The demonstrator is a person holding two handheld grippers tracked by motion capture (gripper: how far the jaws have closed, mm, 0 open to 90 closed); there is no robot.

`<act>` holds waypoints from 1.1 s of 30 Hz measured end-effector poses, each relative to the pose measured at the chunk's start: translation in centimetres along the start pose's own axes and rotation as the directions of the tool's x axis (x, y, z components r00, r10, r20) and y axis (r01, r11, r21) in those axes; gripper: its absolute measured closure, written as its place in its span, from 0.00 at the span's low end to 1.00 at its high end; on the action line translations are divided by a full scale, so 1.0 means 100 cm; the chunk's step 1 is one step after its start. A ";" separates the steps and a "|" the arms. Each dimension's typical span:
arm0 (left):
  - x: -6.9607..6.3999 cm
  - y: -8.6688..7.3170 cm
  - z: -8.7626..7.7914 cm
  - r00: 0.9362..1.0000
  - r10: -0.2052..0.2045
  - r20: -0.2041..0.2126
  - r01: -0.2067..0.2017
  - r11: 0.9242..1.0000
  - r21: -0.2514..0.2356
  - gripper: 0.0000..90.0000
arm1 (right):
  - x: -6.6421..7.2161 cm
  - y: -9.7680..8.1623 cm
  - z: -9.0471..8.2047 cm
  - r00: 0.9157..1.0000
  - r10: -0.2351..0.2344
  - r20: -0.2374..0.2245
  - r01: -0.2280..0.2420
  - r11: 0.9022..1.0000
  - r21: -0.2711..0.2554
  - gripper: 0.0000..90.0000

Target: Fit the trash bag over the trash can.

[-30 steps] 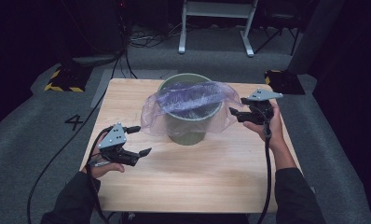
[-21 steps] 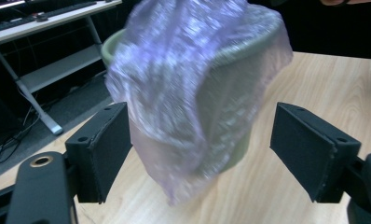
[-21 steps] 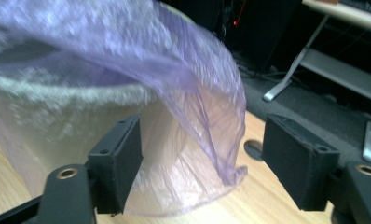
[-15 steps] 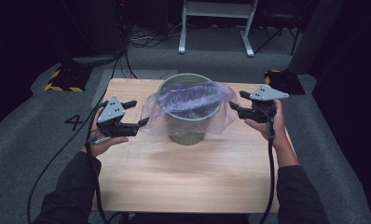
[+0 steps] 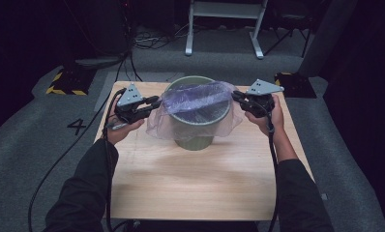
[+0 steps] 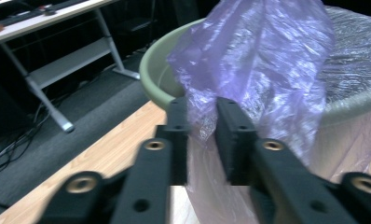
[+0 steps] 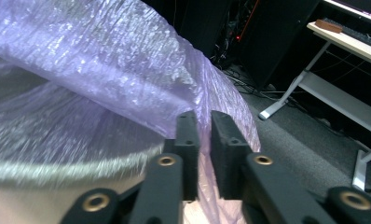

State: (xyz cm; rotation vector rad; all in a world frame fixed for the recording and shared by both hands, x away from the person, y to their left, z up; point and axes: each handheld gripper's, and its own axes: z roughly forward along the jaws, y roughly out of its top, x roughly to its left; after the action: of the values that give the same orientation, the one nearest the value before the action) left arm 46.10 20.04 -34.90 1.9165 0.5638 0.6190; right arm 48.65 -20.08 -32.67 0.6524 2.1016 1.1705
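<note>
Over the green bin (image 5: 196,126), crinkled translucent purple bag (image 5: 200,96), edges pinched in both tongs.

Purple bag (image 5: 195,99) covers the bin (image 5: 195,133) mouth.

Your bin (image 5: 195,121) is standing on the table (image 5: 181,183), toward its far edge. The bag (image 5: 200,99) is draping over the bin, your left gripper (image 5: 154,104) left of it, your right gripper (image 5: 235,96) right.
</note>
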 end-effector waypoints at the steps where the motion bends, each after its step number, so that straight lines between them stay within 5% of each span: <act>1: 0.003 0.001 0.006 1.000 -0.001 -0.010 0.001 1.000 0.010 0.98 | 0.000 0.003 0.003 1.000 0.002 0.000 -0.002 1.000 -0.006 0.98; 6: 0.011 0.003 0.016 0.999 -0.031 -0.027 0.031 0.999 0.019 1.00 | -0.003 0.008 0.010 0.999 0.016 0.032 -0.016 1.000 0.004 1.00; 13: 0.028 -0.001 0.038 0.990 -0.133 -0.038 0.134 0.991 0.025 1.00 | -0.016 0.005 0.032 0.991 0.108 0.077 -0.112 0.993 0.038 1.00; 14: 0.034 -0.007 0.046 0.984 -0.174 -0.028 0.175 0.983 0.049 1.00 | -0.018 0.004 0.035 0.989 0.127 0.073 -0.131 0.990 0.048 1.00; 18: 0.041 -0.017 0.059 0.975 -0.223 -0.017 0.224 0.971 0.083 1.00 | -0.020 -0.003 0.049 0.986 0.148 0.079 -0.155 0.984 0.088 1.00; 23: 0.038 -0.020 0.069 0.970 -0.245 0.005 0.244 0.966 0.084 1.00 | -0.019 -0.010 0.059 0.983 0.173 0.064 -0.179 0.979 0.100 1.00; 27: 0.039 -0.021 0.078 0.960 -0.281 -0.011 0.281 0.956 0.087 1.00 | -0.020 -0.018 0.066 0.974 0.222 0.043 -0.225 0.969 0.104 1.00; 33: 0.039 -0.019 0.087 0.957 -0.288 -0.016 0.288 0.954 0.080 1.00 | -0.020 -0.022 0.070 0.972 0.234 0.027 -0.236 0.964 0.120 1.00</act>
State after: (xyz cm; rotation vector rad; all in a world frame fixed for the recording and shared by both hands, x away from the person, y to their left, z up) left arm 54.39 17.32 -39.16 1.8617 0.8650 0.4163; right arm 54.84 -18.61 -36.82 0.9865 2.1414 1.1650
